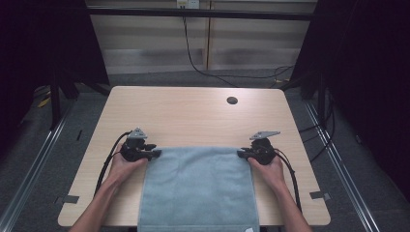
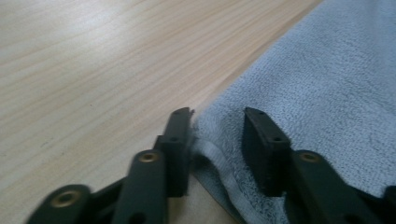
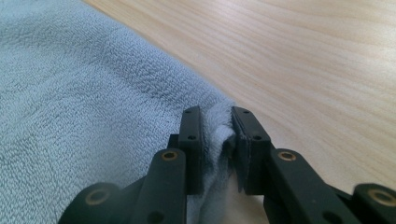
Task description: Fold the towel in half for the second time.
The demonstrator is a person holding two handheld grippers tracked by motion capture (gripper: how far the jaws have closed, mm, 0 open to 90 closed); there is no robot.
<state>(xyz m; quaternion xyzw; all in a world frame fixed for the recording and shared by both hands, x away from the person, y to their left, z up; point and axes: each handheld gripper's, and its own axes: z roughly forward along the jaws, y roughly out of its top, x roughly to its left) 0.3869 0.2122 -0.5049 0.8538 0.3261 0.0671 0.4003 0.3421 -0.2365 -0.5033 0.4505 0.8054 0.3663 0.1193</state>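
A light blue-grey terry cloth towel (image 1: 198, 188) lies flat on the light wooden worktop (image 1: 193, 113). It covers the near middle part of the worktop, and its near end hangs over the near edge. Its far edge runs straight across between the two hands.

The left hand-held gripper (image 1: 155, 154) is at the far left corner of the towel, and the person's left hand (image 1: 123, 166) holds it from behind. In the left gripper view, the left hand-held gripper (image 2: 217, 140) has its jaws spread with a clear gap between them. The corner and the hemmed edge of the towel (image 2: 322, 93) lie inside this gap, close to the left jaw, but the pads do not press the cloth together. The right jaw stands over the towel, and the left jaw stands at its edge, over the bare wood.

The right hand-held gripper (image 1: 240, 153) is at the far right corner of the towel, and the right hand (image 1: 270, 169) holds it. In the right gripper view, the right hand-held gripper (image 3: 217, 140) has its jaws close together, and a bunched fold of the towel (image 3: 84, 107) is pinched between the pads. The rest of the cloth spreads flat to the left of the jaws, and the bare worktop (image 3: 317, 60) is at their right.

A small dark round hole (image 1: 232, 100) is in the far part of the worktop, well apart from the towel.
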